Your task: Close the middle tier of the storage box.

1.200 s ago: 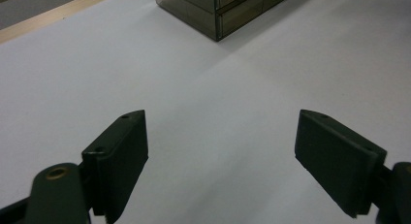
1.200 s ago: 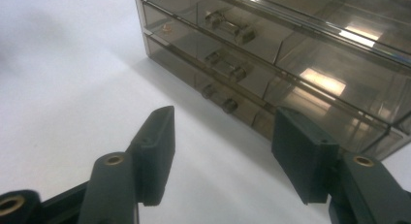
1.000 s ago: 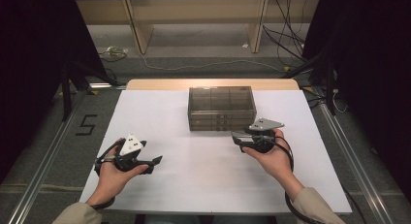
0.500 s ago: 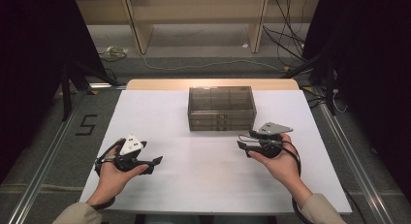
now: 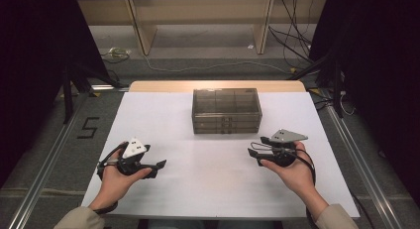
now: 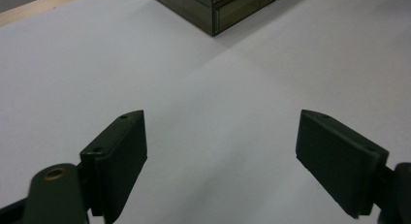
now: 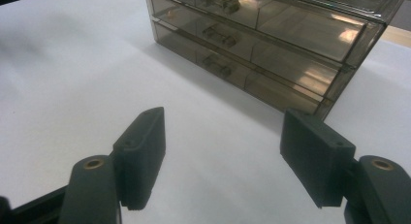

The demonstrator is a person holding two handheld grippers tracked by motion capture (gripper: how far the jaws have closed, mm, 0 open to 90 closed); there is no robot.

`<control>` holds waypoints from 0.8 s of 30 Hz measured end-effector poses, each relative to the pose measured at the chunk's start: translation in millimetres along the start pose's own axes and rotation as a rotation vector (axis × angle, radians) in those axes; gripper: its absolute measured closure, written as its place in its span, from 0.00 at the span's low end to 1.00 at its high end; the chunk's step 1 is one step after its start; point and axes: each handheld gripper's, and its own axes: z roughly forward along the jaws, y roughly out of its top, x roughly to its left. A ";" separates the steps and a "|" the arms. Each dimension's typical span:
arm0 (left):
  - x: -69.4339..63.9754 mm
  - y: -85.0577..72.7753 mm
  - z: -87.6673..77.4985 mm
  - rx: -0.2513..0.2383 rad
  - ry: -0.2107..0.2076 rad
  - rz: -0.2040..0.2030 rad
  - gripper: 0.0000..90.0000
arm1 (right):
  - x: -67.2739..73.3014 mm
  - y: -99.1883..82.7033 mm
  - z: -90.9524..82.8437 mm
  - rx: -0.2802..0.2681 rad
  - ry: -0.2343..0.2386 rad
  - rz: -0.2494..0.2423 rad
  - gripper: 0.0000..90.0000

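two grippers apart before a drawer box

the smoky drawer box (image 5: 226, 110) sits mid-table on the white sheet (image 5: 208, 174). the left gripper (image 5: 159, 165) is spread wide, empty; the right gripper (image 5: 253, 152), jaws just widened, grasps nothing.

We see white table sheet (image 5: 218, 179) brightly, evenly lit from above; room around it falls to near black. Soft shadows under both hands. High view slightly soft, grainy. We note smoky drawer box (image 7: 271, 49) catching warm glare spots on its top in right gripper view, casting faint shadow forward. Near jaws blurred, dark, edges stretched.
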 end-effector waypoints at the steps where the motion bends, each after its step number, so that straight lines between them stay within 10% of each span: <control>1: 0.0 -0.1 0.1 0.001 -0.001 -0.001 0.21 | 0.5 -0.9 -1.4 -0.005 0.001 0.001 0.37; 24: -1.6 -0.1 2.5 0.013 -0.021 -0.007 0.21 | 9.3 -19.0 -25.7 0.008 0.030 0.003 0.36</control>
